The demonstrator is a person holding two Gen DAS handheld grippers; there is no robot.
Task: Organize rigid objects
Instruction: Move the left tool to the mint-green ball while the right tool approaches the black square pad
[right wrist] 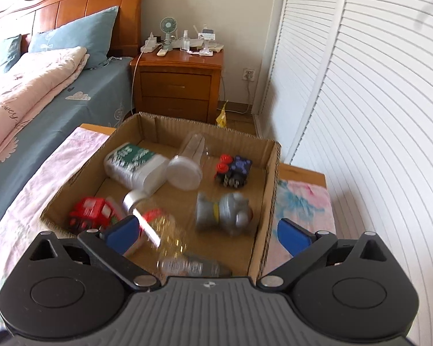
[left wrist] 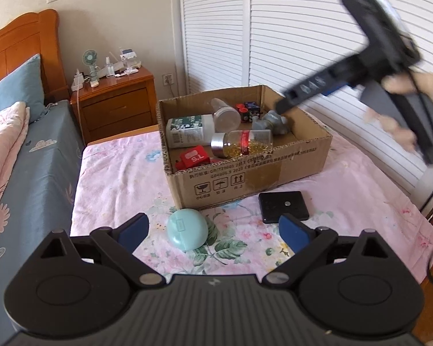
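Blurred glass jar (right wrist: 161, 227) behind right gripper (right wrist: 207, 235) fingers (right wrist: 122, 235).

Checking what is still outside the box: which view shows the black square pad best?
The left wrist view. The black square pad lies flat on the floral cloth, in front of the cardboard box and beside the teal case, sharp and fully visible. The right wrist view looks into the box and does not show it.
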